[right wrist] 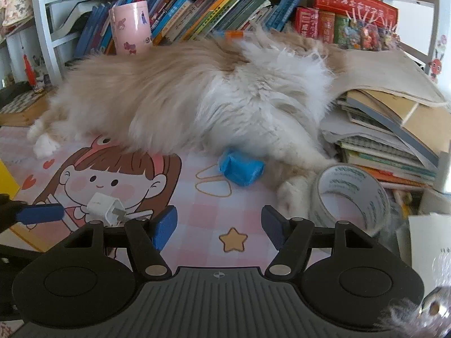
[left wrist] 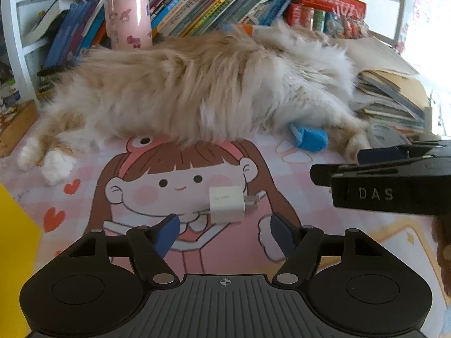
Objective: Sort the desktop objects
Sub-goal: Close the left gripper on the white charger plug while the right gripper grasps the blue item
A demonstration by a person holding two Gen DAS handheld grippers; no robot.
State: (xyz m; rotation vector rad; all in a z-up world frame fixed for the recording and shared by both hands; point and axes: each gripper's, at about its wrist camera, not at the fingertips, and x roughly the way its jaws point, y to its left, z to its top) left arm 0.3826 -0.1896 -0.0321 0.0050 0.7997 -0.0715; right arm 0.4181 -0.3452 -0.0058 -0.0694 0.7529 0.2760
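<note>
A white charger cube [left wrist: 227, 204] with its metal prongs to the right lies on the pink cartoon desk mat [left wrist: 84, 197]. My left gripper [left wrist: 225, 233] is open just short of it, and the cube sits a little beyond the gap between the blue pads, untouched. My right gripper [right wrist: 219, 226] is open over bare mat with nothing between its fingers. In the left wrist view the right gripper [left wrist: 338, 166] reaches in from the right edge. In the right wrist view the charger [right wrist: 105, 209] lies at lower left beside a blue left fingertip [right wrist: 39, 214].
A fluffy cat [right wrist: 183, 98] lies across the back of the mat. A blue folded object [right wrist: 241, 169] rests against it. A tape roll [right wrist: 349, 194] stands at right by a book stack [right wrist: 389, 140]. A pink cup [left wrist: 128, 21] stands before shelved books. A yellow object [left wrist: 14, 239] lies at left.
</note>
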